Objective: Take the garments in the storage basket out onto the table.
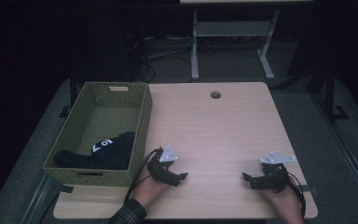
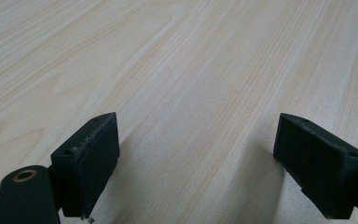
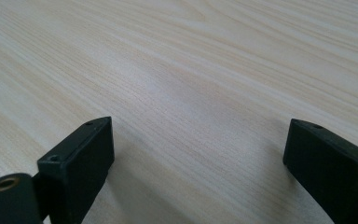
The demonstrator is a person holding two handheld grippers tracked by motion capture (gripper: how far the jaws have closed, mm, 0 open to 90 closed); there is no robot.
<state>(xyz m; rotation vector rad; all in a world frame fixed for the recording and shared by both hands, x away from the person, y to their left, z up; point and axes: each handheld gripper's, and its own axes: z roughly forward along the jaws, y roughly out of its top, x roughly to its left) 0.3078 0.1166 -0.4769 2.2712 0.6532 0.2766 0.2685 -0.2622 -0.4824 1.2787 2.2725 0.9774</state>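
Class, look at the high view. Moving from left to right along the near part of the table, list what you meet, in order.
Green woven basket holding a dark garment → left claw, open → bare wooden table → right claw, open.

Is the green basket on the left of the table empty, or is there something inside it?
Not empty. The green basket holds a dark cloth item with white markings, lying at its near end; the far part of its floor is bare.
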